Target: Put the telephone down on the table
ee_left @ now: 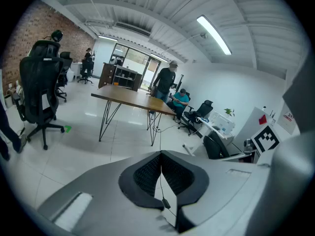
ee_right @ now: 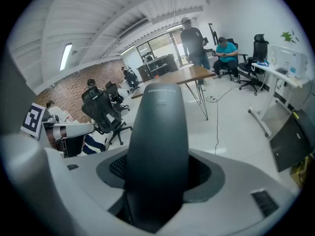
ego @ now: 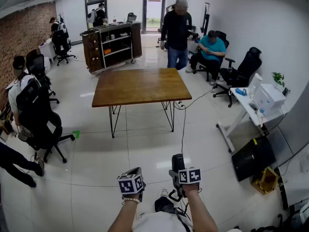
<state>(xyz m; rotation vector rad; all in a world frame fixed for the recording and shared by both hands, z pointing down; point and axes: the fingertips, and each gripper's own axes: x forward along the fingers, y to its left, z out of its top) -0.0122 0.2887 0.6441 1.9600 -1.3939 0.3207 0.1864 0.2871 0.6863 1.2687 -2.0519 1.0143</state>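
The brown wooden table (ego: 140,86) stands some way ahead of me across the white floor, with nothing on its top. A black telephone handset (ee_right: 157,141) stands up between the jaws of my right gripper (ego: 177,170), which is shut on it; the handset's top (ego: 177,161) pokes out above the marker cube. My left gripper (ego: 134,178) hangs beside it at the bottom of the head view. In the left gripper view its pads (ee_left: 147,173) meet with nothing between them. The table also shows in both gripper views (ee_left: 133,96) (ee_right: 183,75).
Beyond the table a person (ego: 176,30) stands and another (ego: 211,50) sits. Office chairs (ego: 41,124) line the left, where more people sit. A shelf cart (ego: 111,45) is at the back. At the right are a white desk (ego: 248,111) and a black case (ego: 253,158). A cable (ego: 183,124) runs over the floor.
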